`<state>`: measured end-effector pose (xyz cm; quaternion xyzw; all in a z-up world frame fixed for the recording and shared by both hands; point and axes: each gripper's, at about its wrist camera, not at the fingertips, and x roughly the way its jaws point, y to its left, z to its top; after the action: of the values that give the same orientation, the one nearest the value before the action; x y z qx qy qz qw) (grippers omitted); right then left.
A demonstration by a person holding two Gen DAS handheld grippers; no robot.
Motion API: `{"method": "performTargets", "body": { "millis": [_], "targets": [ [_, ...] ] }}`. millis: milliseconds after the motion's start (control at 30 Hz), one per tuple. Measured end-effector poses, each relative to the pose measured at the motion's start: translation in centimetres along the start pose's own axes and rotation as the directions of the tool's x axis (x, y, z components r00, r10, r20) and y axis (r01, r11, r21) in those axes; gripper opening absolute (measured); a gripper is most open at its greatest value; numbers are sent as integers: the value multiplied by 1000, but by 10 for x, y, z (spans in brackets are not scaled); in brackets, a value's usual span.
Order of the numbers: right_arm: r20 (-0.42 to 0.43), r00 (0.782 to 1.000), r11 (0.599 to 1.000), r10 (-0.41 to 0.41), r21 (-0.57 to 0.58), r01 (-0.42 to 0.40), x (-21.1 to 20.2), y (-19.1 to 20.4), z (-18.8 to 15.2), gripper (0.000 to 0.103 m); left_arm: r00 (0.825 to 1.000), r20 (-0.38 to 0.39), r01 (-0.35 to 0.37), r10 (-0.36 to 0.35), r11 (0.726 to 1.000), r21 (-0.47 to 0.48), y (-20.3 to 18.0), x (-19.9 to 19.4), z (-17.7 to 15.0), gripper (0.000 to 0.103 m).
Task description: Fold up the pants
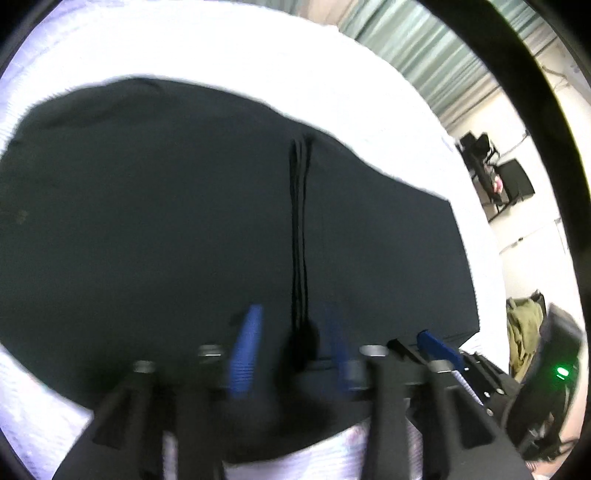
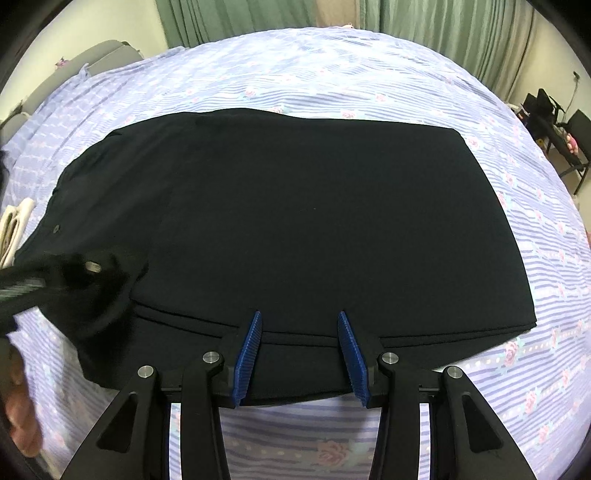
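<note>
Black pants [image 2: 295,206] lie spread flat on the bed, legs laid over each other, waist end at the left with a small button. My right gripper [image 2: 300,317] is open, its blue pads over the near edge of the pants, holding nothing. My left gripper [image 1: 291,314] is blurred in its own view, its blue pads apart over the pants [image 1: 184,221]; a dark bunch of cloth and black cords [image 1: 301,236] sits between them. In the right wrist view the left gripper [image 2: 88,269] is at the left, where the cloth is bunched up and lifted.
The bed sheet [image 2: 332,74] is lilac striped with pink roses. A folded cream cloth [image 2: 14,225] lies at the left edge. Green curtains [image 2: 236,22] hang behind. Chairs and a desk [image 2: 554,122] stand at the right. The other gripper [image 1: 439,345] shows at the lower right of the left wrist view.
</note>
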<state>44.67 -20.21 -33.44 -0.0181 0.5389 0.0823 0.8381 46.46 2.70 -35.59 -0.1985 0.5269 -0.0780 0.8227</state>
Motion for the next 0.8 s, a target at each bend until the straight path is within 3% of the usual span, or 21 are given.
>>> {"method": "performTargets", "body": {
  "millis": [133, 200, 233, 500, 633, 733, 800],
  "targets": [
    [-1, 1000, 999, 20, 33, -20, -20, 11, 2, 45, 992, 107, -58, 60, 998, -21, 27, -54, -10, 60],
    [30, 999, 999, 32, 43, -33, -34, 19, 6, 50, 985, 145, -86, 93, 995, -54, 50, -78, -16, 64],
    [48, 998, 998, 36, 43, -38, -42, 25, 7, 58, 980, 161, -103, 116, 991, -83, 66, -91, -20, 65],
    [113, 991, 995, 74, -75, -66, -62, 99, 27, 63, 949, 178, -212, 262, 943, -257, 185, -133, -31, 70],
    [120, 989, 987, 89, -143, -71, -58, 139, 34, 63, 937, 241, -235, 254, 966, -108, 214, -139, 3, 70],
    [141, 986, 989, 90, -127, -72, -52, 163, 46, 63, 940, 258, -235, 224, 972, 13, 227, -134, 40, 70],
    [153, 984, 993, 89, -95, -75, -45, 177, 57, 63, 952, 244, -208, 183, 975, 80, 240, -123, 75, 69]
  ]
}}
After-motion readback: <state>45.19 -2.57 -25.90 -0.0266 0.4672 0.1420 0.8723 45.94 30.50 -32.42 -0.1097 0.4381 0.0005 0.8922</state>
